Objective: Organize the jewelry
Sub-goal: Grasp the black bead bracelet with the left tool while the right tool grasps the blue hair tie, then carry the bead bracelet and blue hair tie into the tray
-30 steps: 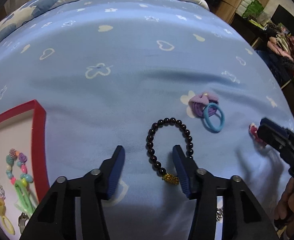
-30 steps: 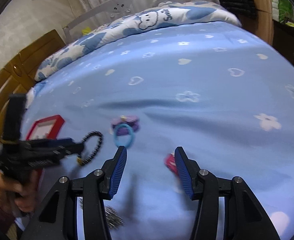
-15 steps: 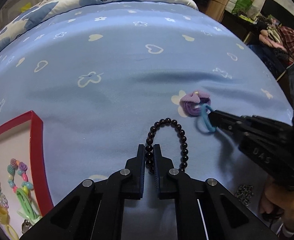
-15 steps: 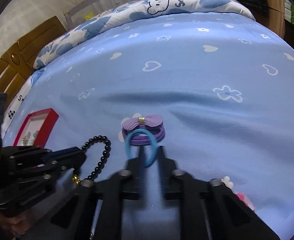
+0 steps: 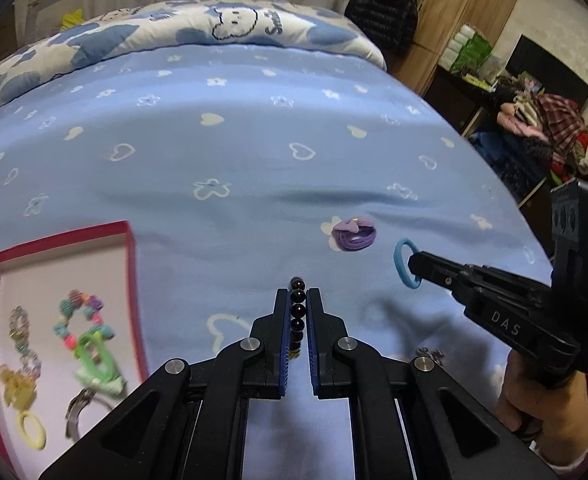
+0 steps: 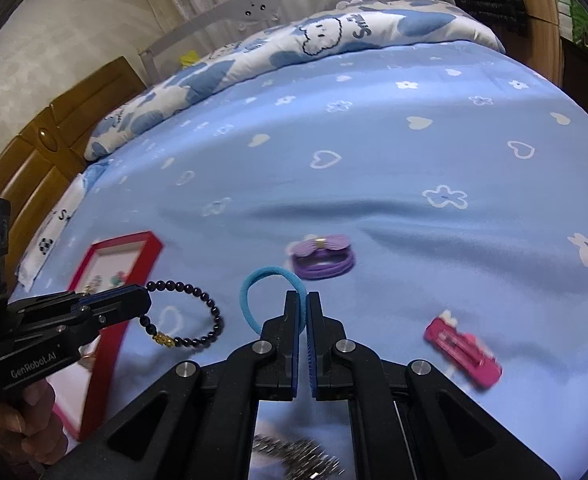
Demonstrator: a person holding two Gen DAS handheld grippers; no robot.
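My left gripper (image 5: 298, 300) is shut on a black bead bracelet (image 5: 297, 312) with a gold charm and holds it above the blue bed sheet; the bracelet hangs from it in the right wrist view (image 6: 198, 316). My right gripper (image 6: 304, 304) is shut on a blue hair tie (image 6: 266, 292), lifted off the sheet; the tie also shows in the left wrist view (image 5: 404, 264). A red-rimmed box (image 5: 130, 264) with several trinkets lies at the lower left.
A purple bow hair tie (image 5: 353, 234) lies on the sheet ahead. A pink hair clip (image 6: 462, 350) lies to the right. A silver chain (image 6: 294, 456) lies under the right gripper. A quilt (image 5: 222, 28) is at the bed's far end.
Both grippers have closed, the left on the bracelet and the right on the blue hair tie, and have lifted them off the sheet. The blue tie has left the purple one.
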